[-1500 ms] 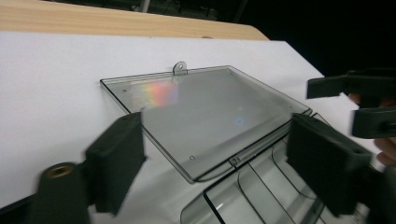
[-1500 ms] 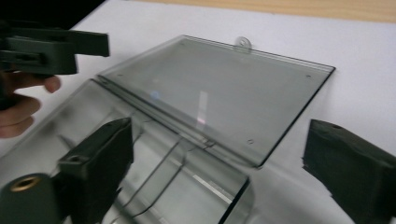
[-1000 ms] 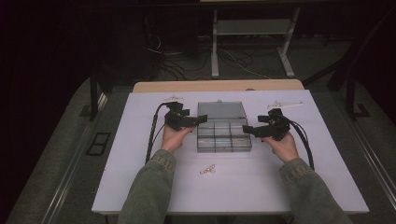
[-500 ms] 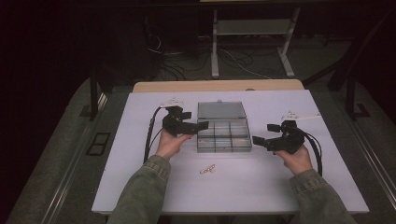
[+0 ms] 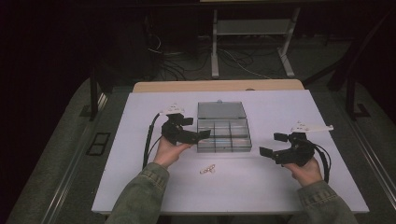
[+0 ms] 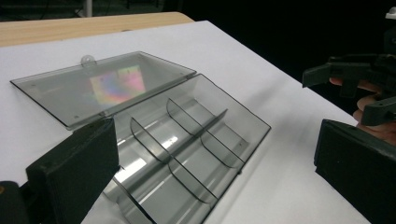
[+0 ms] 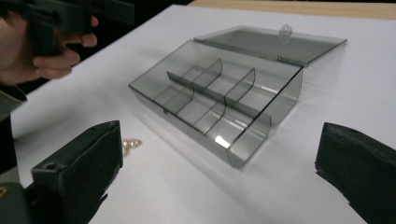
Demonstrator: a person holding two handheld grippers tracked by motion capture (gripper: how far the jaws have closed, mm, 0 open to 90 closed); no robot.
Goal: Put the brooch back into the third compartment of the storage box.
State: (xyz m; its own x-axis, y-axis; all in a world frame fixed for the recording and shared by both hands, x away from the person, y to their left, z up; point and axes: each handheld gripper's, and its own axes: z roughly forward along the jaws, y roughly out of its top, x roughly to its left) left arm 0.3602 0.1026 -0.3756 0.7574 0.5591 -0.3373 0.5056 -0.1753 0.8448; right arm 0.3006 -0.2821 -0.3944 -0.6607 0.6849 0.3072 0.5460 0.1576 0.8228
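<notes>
Withdrawn rightward, right hand-held gripper now sits well apart from organizer box.

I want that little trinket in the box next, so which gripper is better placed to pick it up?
Probably left: the left gripper sits nearer the trinket; the right gripper is farther, both open beside the box.

The small pale object on the table is too tiny to identify. One jaw covers the compartment box's near corner in the left gripper view.
</notes>
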